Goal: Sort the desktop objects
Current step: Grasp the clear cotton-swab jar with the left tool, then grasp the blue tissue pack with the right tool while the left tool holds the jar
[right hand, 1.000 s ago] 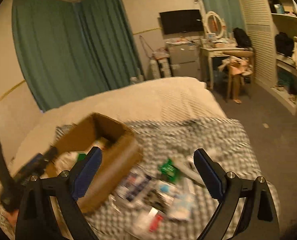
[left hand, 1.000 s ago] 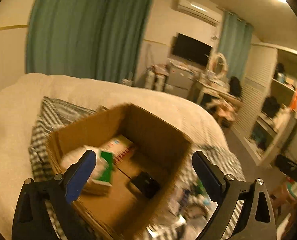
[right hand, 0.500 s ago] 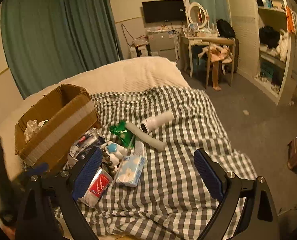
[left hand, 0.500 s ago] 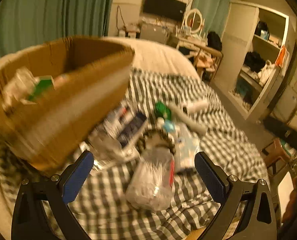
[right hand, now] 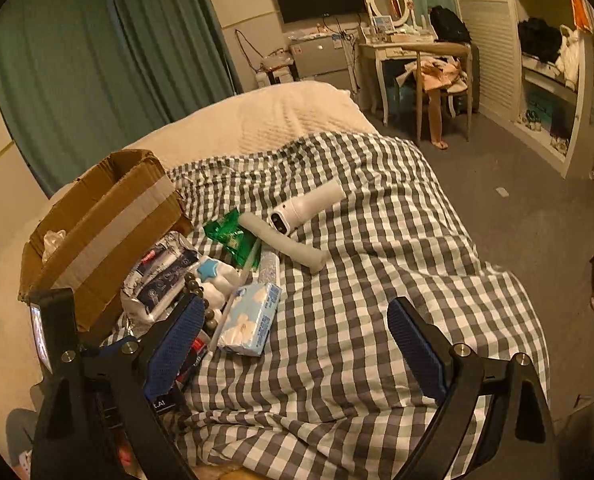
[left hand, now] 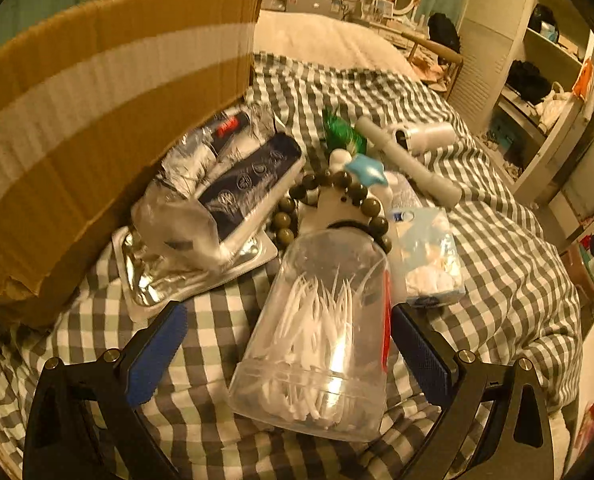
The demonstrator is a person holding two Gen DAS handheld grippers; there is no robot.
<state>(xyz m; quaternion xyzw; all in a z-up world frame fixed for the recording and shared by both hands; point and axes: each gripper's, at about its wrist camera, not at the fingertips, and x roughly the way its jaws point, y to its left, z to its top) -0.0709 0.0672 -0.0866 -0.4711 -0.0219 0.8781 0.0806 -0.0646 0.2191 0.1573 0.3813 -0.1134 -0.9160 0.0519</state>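
Note:
A clear plastic jar of white floss picks (left hand: 317, 336) lies on the checked cloth (left hand: 509, 264), between the spread fingers of my open left gripper (left hand: 289, 348); neither pad visibly touches it. Behind it lie a dark bead bracelet (left hand: 337, 196), a tissue pack (left hand: 429, 256), foil and plastic packets (left hand: 217, 200), a green wrapper (left hand: 341, 132) and a grey tube (left hand: 409, 164). The cardboard box (left hand: 97, 108) stands at the left. My right gripper (right hand: 293, 340) hangs open over the bare cloth (right hand: 357, 280), right of the pile (right hand: 217, 280) and the box (right hand: 105, 232).
A white cylindrical device (right hand: 309, 204) and the grey tube (right hand: 285, 244) lie mid-bed. The bed's right edge drops to a carpeted floor (right hand: 517, 208). A desk and chair (right hand: 429, 72) and open shelves (right hand: 549, 60) stand beyond. The left tool's body (right hand: 53, 336) sits at lower left.
My left gripper swung from above the box's inside down to the pile and now straddles the floss jar. The right gripper dropped and moved closer over the checked cloth.

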